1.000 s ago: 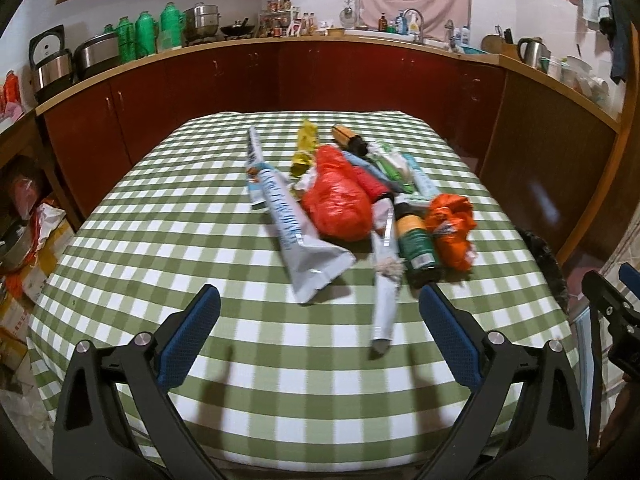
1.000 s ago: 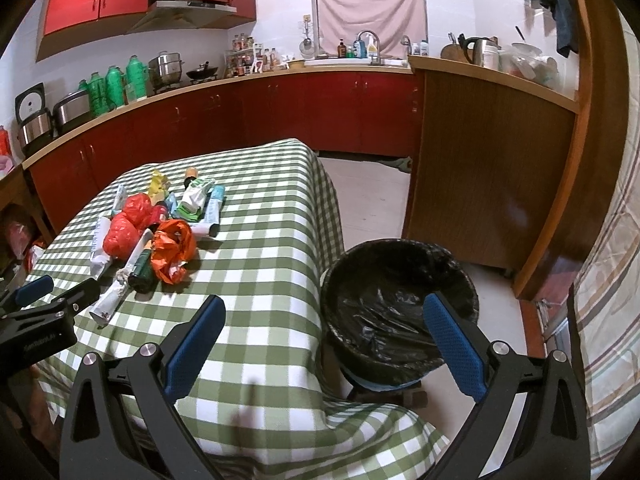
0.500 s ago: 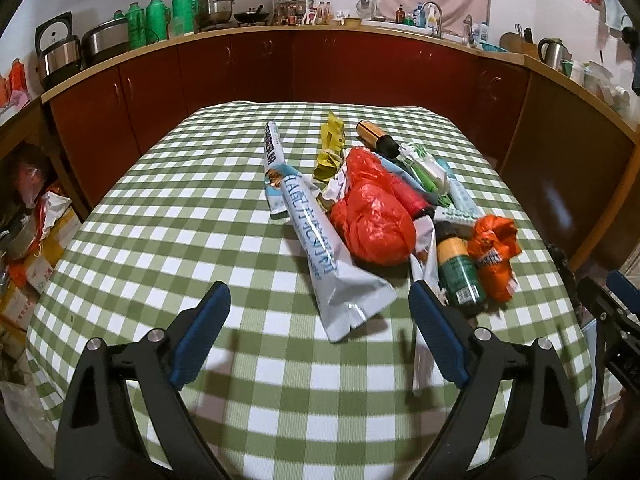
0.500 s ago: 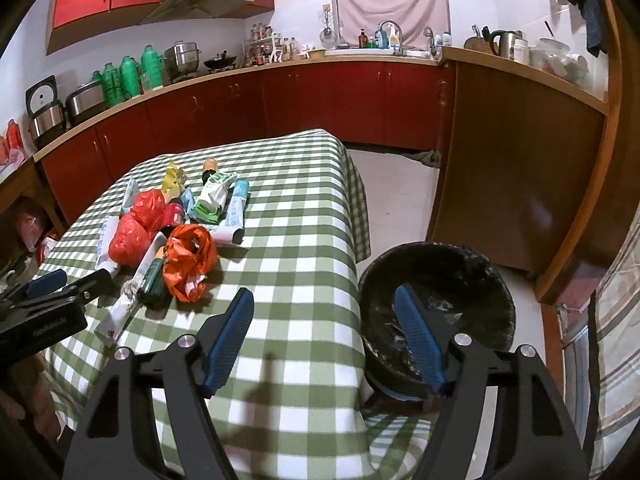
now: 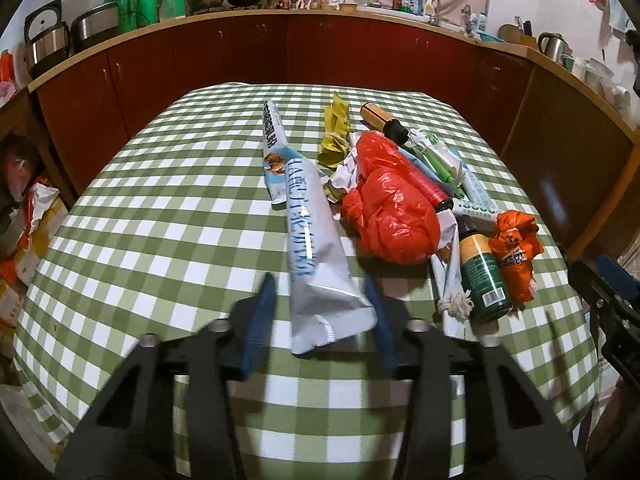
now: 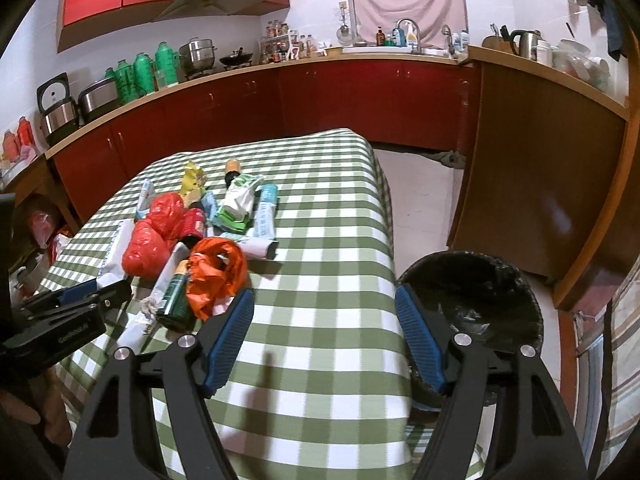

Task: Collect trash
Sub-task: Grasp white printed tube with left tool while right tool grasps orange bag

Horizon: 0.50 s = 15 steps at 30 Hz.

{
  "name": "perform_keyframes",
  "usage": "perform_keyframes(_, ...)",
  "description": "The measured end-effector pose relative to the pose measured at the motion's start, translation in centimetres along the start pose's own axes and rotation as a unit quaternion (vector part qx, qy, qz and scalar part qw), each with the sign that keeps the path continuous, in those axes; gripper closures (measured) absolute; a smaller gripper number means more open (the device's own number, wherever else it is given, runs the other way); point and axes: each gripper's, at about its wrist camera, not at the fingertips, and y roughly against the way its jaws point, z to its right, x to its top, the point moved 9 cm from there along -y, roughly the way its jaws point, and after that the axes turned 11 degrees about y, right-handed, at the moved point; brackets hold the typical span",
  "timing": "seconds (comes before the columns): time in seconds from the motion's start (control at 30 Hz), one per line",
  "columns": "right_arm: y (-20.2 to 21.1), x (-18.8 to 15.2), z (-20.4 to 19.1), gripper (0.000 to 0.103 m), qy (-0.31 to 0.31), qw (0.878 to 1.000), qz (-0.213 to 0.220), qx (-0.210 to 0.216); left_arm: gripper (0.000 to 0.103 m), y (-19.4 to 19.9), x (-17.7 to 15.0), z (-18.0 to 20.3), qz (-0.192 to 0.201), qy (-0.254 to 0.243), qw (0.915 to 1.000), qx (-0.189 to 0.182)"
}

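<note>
The left gripper (image 5: 324,316), lower centre of the left wrist view, has its blue pads either side of the near end of the long silver-white foil pouch with blue lettering (image 5: 316,256). The jaws are narrowed to about the pouch's width; motion blur prevents telling whether they are pressing it. The pouch's end juts out of the pile toward the gripper, which likely explains its selection first.

The right gripper (image 6: 324,336), lower centre of the right wrist view, stands wide apart and holds nothing. It hangs between table edge and the round bin lined with a black bag (image 6: 472,300) at lower right, presumably in reserve.

The trash sits bunched mid-frame on the green-and-white checked tablecloth (image 5: 160,240). Count: one crumpled red plastic bag (image 5: 388,216), one orange plastic bag (image 5: 516,248), one green-labelled spray can (image 5: 482,276), one yellow wrapper (image 5: 334,132), one amber bottle with a dark cap (image 5: 382,122). Remaining wrappers overlap and cannot be counted reliably.
</note>
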Motion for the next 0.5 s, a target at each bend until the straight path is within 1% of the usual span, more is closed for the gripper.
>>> perform_keyframes(0.1, 0.1, 0.4, -1.0, 0.032, 0.005, 1.0, 0.004, 0.008, 0.073, 0.2, -0.1, -1.0, -0.001, 0.0, 1.0, 0.0)
perform_keyframes(0.23, 0.2, 1.0, -2.5, 0.032, 0.014, 1.0, 0.009, 0.021, 0.074, 0.7, -0.3, -2.2, -0.001, 0.007, 1.0, -0.002)
perform_keyframes(0.4, -0.5, 1.6, -4.3, 0.032, 0.025, 0.999, 0.008, 0.038, 0.074, 1.3, -0.4, -3.5, -0.001, 0.006, 1.0, 0.007)
perform_keyframes(0.5, -0.9, 2.2, -4.9, 0.032, 0.029, 0.999, 0.009, 0.04, 0.074, 1.6, -0.3, -4.4, 0.001, 0.008, 0.9999, 0.014)
